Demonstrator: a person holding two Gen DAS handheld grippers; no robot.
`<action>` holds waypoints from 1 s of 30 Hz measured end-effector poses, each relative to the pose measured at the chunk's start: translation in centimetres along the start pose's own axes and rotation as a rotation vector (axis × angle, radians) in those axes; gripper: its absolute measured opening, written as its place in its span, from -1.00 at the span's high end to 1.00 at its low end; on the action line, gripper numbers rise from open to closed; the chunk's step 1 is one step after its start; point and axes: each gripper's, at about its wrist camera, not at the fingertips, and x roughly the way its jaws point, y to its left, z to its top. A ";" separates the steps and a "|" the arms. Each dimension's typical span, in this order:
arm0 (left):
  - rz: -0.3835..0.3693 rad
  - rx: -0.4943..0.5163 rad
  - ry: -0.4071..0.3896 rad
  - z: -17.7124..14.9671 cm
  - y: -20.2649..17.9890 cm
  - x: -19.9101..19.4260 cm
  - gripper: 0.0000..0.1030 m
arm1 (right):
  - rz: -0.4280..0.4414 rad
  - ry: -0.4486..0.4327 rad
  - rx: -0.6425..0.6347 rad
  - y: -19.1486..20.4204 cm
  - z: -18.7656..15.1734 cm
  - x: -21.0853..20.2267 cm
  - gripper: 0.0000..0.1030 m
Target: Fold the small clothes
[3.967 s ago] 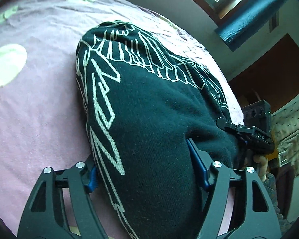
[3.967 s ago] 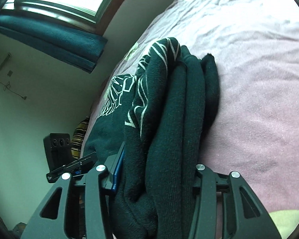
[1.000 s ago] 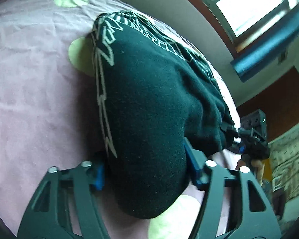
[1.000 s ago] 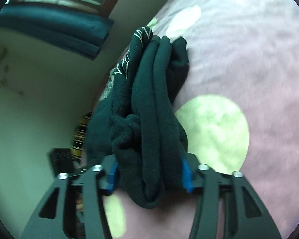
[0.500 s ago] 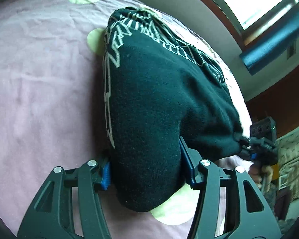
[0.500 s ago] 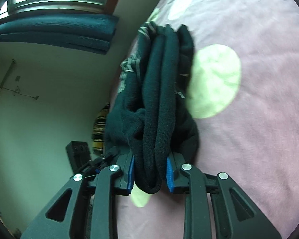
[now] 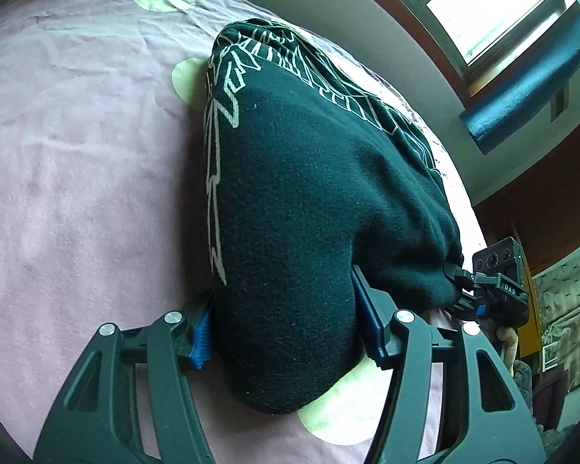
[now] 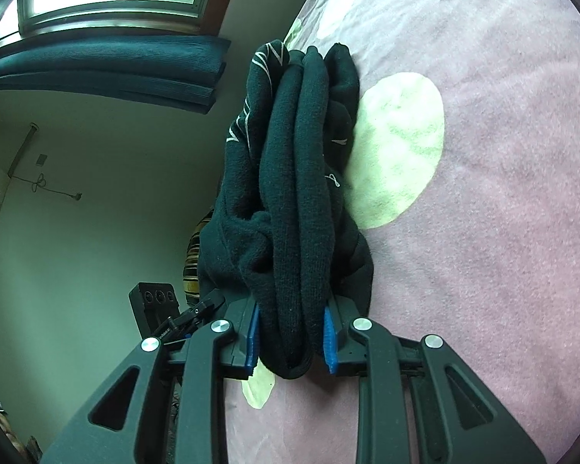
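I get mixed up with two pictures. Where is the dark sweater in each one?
Left wrist view: the sweater fills the middle, its near end between the left gripper pads.
Right wrist view: it stands as a folded bundle in the middle, its near end pinched in the right gripper.
Shared landmark: the pink blanket with pale green dots, under the sweater in both.

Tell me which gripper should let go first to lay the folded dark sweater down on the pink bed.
Probably left. The left gripper spans the sweater's broad flat end; the right gripper pinches the bunched layers together.
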 end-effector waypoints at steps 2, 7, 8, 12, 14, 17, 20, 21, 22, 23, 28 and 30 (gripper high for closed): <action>-0.003 0.000 -0.003 0.0 0.1 0.1 -0.20 | 0.004 -0.002 -0.002 -0.1 0.0 -0.1 0.49; -0.017 -0.004 -0.006 -0.2 0.6 0.1 -0.23 | 0.007 -0.004 -0.008 -0.3 0.0 -0.6 0.49; -0.019 -0.004 -0.006 -0.2 0.7 0.1 -0.24 | 0.009 -0.004 -0.009 -0.3 0.0 -0.5 0.49; -0.030 -0.006 -0.008 -0.3 0.8 0.1 -0.25 | 0.011 -0.005 -0.012 -0.4 0.1 -0.6 0.51; -0.033 -0.010 -0.008 -0.3 0.9 0.1 -0.29 | 0.014 -0.005 -0.014 -0.4 0.2 -0.7 0.50; -0.047 -0.018 -0.014 -0.2 1.0 -0.2 -0.32 | 0.024 -0.003 -0.017 -0.2 0.3 -1.0 0.37; -0.060 -0.013 -0.056 0.2 0.9 -2.0 -0.33 | -0.055 -0.028 -0.090 1.7 0.9 -2.0 -0.06; -0.073 -0.013 -0.074 0.4 0.9 -2.8 -0.38 | -0.085 -0.048 -0.120 2.5 1.2 -2.5 -0.25; -0.099 -0.018 -0.090 0.8 1.1 -3.6 -0.42 | -0.090 -0.065 -0.135 2.9 1.6 -2.9 -0.28; -0.119 -0.020 -0.099 1.4 1.2 -4.2 -0.48 | -0.073 -0.071 -0.134 3.2 2.2 -3.2 -0.31; -0.024 0.016 -0.068 4.0 1.3 -2.7 -0.48 | -0.044 -0.087 -0.089 3.5 6.6 -2.7 -0.44; -0.034 0.004 -0.039 4.8 1.6 -1.5 -0.53 | -0.059 -0.059 -0.084 3.5 8.5 -0.8 -0.45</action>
